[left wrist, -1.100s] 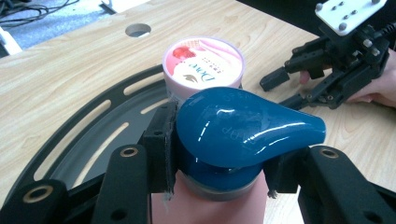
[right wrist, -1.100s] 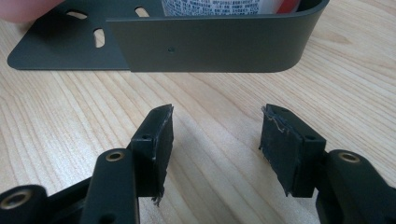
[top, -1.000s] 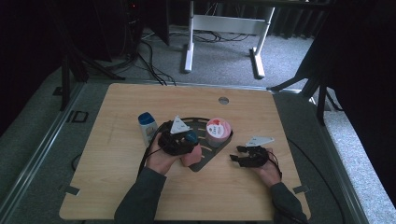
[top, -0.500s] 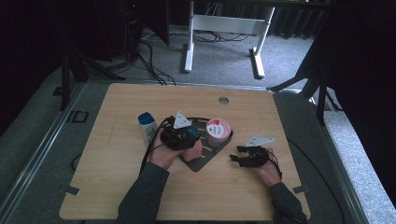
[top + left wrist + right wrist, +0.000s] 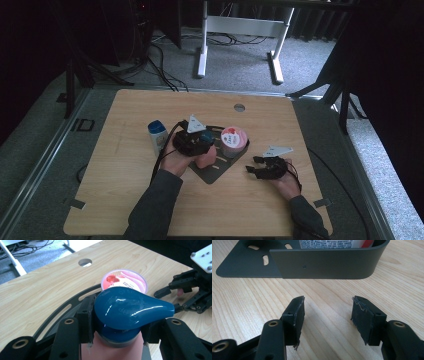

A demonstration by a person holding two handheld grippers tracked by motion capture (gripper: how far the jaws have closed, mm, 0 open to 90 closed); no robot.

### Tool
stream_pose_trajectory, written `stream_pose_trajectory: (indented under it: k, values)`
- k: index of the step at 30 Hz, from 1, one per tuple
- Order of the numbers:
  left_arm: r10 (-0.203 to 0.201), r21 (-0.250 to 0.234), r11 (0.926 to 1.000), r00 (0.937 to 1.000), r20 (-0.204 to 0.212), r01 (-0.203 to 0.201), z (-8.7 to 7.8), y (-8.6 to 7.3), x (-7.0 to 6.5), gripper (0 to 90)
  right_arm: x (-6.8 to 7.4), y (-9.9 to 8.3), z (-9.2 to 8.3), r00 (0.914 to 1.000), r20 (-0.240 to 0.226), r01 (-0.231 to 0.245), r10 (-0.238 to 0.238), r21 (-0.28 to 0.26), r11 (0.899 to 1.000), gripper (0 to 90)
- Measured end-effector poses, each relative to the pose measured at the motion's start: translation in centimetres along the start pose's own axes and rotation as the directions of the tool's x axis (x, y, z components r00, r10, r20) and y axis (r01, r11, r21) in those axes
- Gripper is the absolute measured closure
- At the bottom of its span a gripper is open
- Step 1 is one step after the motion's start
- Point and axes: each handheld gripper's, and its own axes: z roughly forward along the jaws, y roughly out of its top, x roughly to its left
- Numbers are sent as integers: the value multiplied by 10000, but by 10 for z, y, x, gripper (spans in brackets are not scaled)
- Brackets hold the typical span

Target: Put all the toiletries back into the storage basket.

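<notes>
My left gripper (image 5: 196, 144) (image 5: 116, 323) is shut on the glossy blue teardrop cap (image 5: 130, 307) of a pinkish bottle (image 5: 205, 158), with both pads pressed on the cap's sides. It holds the bottle over a dark metal rack (image 5: 220, 167) (image 5: 324, 265). A pink cup with a printed foil lid (image 5: 233, 138) (image 5: 125, 281) stands in the rack just beyond the bottle. My right gripper (image 5: 254, 168) (image 5: 327, 312) rests low on the wooden table to the right of the rack, open, with bare wood between its pads. It points at the rack's curved wall.
A small white bottle with a blue top (image 5: 157, 134) stands left of the left hand. A round cable hole (image 5: 239, 107) sits near the table's far edge. White desk legs and cables lie on the floor beyond the table.
The left gripper with the bottle has shifted slightly toward the far side. The right gripper has stayed where it was.
</notes>
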Motion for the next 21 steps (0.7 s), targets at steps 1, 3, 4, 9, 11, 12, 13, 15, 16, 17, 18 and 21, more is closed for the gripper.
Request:
stream_pose_trajectory:
  k: [1, 3, 4, 9, 11, 12, 13, 15, 16, 17, 18, 21]
  values:
    - [-14, -14, 10000, 10000, -8, 14, 1, 0, 1, 531, 0, 0, 0, 10000, 2, -1, 1, -3, 10000, 436]
    - [-1, 9, 10000, 10000, -60, 2, 2, 1, 2, 531, 0, 0, 0, 10000, 9, 12, -12, 5, 10000, 436]
    - [1, 26, 10000, 10000, -99, -1, 3, 1, 2, 531, 0, 0, 0, 10000, 7, 10, -10, 7, 10000, 436]
    - [-30, 23, 10000, 9998, -202, 31, 6, 4, 4, 531, 0, 0, 0, 10000, 2, 6, -6, 0, 10000, 436]
    - [-29, 4, 10000, 9997, -232, 29, 7, 5, 5, 531, 0, 0, 0, 10000, 10, 17, -17, 1, 10000, 436]
    - [-3, 5, 10000, 9997, -261, 3, 7, 6, 5, 531, 0, 0, 0, 10000, 8, 15, -15, 3, 10000, 436]
    - [-3, 5, 10000, 9997, -261, 3, 7, 6, 5, 531, 0, 0, 0, 10000, 3, 9, -9, 5, 10000, 436]
    - [29, -49, 10000, 9993, -366, -30, 8, 8, 6, 531, 0, 0, 0, 10000, -7, -4, 4, 1, 10000, 436]
    - [52, -84, 9999, 9992, -405, -56, 8, 8, 6, 531, 0, 0, 0, 10000, -5, 2, -2, 2, 10000, 436]
    - [44, -122, 9999, 9991, -427, -49, 8, 8, 7, 531, 0, 0, 0, 10000, 2, 7, -7, 3, 10000, 436]
    - [44, -122, 9999, 9991, -427, -49, 8, 8, 7, 531, 0, 0, 0, 10000, 0, 12, -12, 0, 10000, 436]
    - [-135, -183, 9998, 9988, -462, 127, 9, 9, 10, 531, 0, 0, 0, 10000, -3, 5, -5, -2, 10000, 436]
